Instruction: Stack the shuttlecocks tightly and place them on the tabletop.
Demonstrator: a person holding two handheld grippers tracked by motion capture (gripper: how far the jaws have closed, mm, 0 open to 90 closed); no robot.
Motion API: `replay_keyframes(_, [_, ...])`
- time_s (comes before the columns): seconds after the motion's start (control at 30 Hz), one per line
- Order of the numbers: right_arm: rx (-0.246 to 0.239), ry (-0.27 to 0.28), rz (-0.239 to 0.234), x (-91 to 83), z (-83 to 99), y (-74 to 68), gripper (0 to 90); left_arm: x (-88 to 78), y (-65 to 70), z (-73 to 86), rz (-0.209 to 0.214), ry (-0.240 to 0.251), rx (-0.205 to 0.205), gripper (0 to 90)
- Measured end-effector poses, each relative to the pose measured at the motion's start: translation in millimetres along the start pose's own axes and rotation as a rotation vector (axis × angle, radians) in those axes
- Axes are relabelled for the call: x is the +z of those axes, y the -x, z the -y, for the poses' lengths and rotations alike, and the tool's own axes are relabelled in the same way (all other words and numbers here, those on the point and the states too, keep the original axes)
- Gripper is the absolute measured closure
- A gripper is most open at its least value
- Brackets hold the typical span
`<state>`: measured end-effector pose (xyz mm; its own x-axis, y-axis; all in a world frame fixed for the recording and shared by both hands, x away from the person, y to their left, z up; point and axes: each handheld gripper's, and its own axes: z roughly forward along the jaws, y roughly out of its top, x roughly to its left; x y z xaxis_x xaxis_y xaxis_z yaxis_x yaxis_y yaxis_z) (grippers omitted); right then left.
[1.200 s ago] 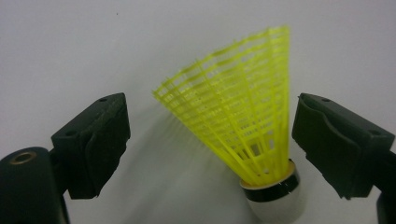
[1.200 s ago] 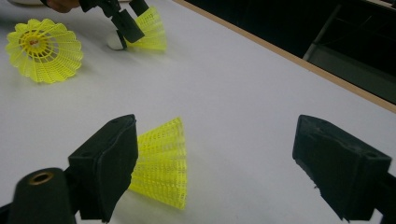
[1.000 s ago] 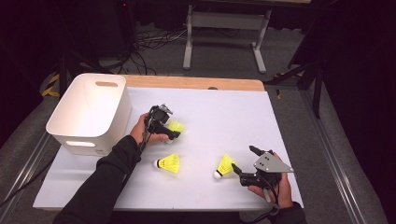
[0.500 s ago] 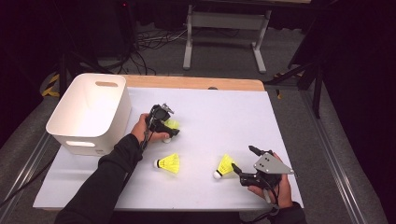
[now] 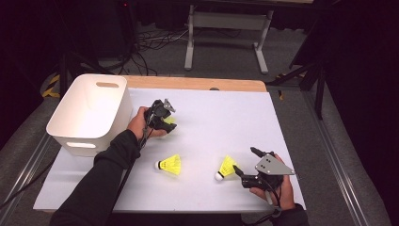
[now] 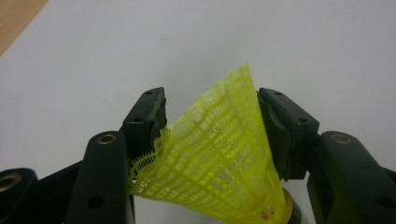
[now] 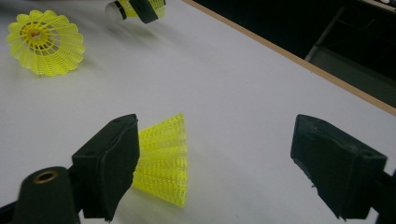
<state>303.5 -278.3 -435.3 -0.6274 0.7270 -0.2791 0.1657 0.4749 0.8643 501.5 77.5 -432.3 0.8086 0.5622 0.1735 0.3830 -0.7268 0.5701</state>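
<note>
Three yellow mesh shuttlecocks are on the white table [image 5: 226, 113]. My left gripper [image 5: 162, 115] is shut on the skirt of one shuttlecock [image 6: 219, 154], near the table's middle left, just right of the bin. A second shuttlecock [image 5: 170, 165] lies free on its side toward the front, seen also as the shuttlecock [image 7: 45, 43] at the upper left of the right gripper view. My right gripper [image 5: 244, 161] stands open at the front right. The third shuttlecock [image 5: 227, 168] lies right beside its left jaw; in the right gripper view this shuttlecock [image 7: 163, 158] sits partly behind that jaw.
A white plastic bin [image 5: 80, 136] with handle slots stands at the table's left edge. A wooden strip [image 5: 197, 84] borders the far edge. Beyond it are a metal stand [image 5: 226, 28] and cables on the floor.
My left gripper with its shuttlecock has shifted slightly left and away, toward the bin. The right gripper and the two loose shuttlecocks have stayed put.
</note>
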Motion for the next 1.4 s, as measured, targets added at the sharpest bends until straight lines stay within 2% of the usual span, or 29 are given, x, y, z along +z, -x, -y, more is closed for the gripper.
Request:
replay_keyframes(0.1, [-0.001,-0.005,-0.002,1.1,0.3,-0.5,16.1,-1.1,0.0,0.3,-0.002,0.004,0.009,43.2])
replay_keyframes(0.17, [-0.009,-0.01,-0.002,1.7,0.5,-1.0,16.0,0.4,0.8,1.7,0.018,-0.001,0.018,43.0])
replay_keyframes(0.2, [-0.009,-0.011,-0.003,1.9,0.6,-1.2,16.0,0.8,1.5,2.8,0.016,-0.01,0.034,43.1])
replay_keyframes(0.27, [-0.009,-0.013,-0.004,2.2,0.9,-1.4,16.0,2.5,1.8,4.2,0.026,-0.021,0.041,42.7])
replay_keyframes(0.33, [-0.009,-0.015,-0.006,2.9,1.2,-1.3,16.0,3.5,1.7,4.8,0.035,-0.041,0.058,39.3])
replay_keyframes(0.43, [-0.013,-0.016,-0.009,3.1,1.1,-1.5,15.9,4.2,2.3,5.5,0.034,-0.052,0.055,37.9])
replay_keyframes(0.57, [-0.012,-0.012,-0.01,2.7,0.9,-1.7,15.7,1.9,3.0,6.1,0.059,-0.023,0.023,31.8])
replay_keyframes(0.67, [-0.012,-0.012,-0.011,2.6,0.9,-1.6,15.7,-0.2,4.7,7.2,0.064,-0.016,0.022,30.9])
replay_keyframes(0.77, [-0.014,-0.011,-0.011,2.4,0.6,-1.8,15.7,-0.8,5.4,8.4,0.069,-0.002,0.017,30.9])
replay_keyframes(0.9, [-0.018,-0.009,-0.011,2.0,0.0,-2.2,15.7,-3.3,5.6,10.7,0.103,0.039,-0.021,31.3])
replay_keyframes(0.97, [-0.016,-0.004,-0.012,1.5,-0.3,-2.3,15.7,-6.1,8.1,11.2,0.103,0.052,-0.005,34.3])
replay_keyframes(1.03, [-0.014,-0.005,-0.013,1.6,-0.3,-2.2,15.7,-8.6,9.8,10.6,0.086,0.054,0.016,37.8])
replay_keyframes(1.07, [-0.014,-0.004,-0.015,1.7,-0.2,-2.3,15.7,-10.0,10.2,10.4,0.077,0.052,0.012,38.1])
replay_keyframes(1.13, [-0.019,-0.007,-0.014,1.9,-0.3,-2.5,15.7,-12.9,9.1,9.6,0.052,0.069,0.029,41.6])
replay_keyframes(1.23, [-0.018,-0.009,-0.013,2.4,-0.5,-3.0,15.7,-14.9,5.3,8.9,0.021,0.07,0.006,45.4])
replay_keyframes(1.27, [-0.018,-0.009,-0.013,2.4,-0.5,-3.0,15.7,-15.2,4.2,8.7,0.002,0.066,0.008,45.4])
replay_keyframes(1.3, [-0.018,-0.011,-0.016,2.8,-0.4,-3.3,15.7,-15.0,3.0,9.0,-0.059,0.047,0.018,45.9])
replay_keyframes(1.4, [-0.017,-0.011,-0.022,3.5,0.1,-3.1,15.6,-14.8,0.5,10.5,-0.079,0.045,0.012,46.0])
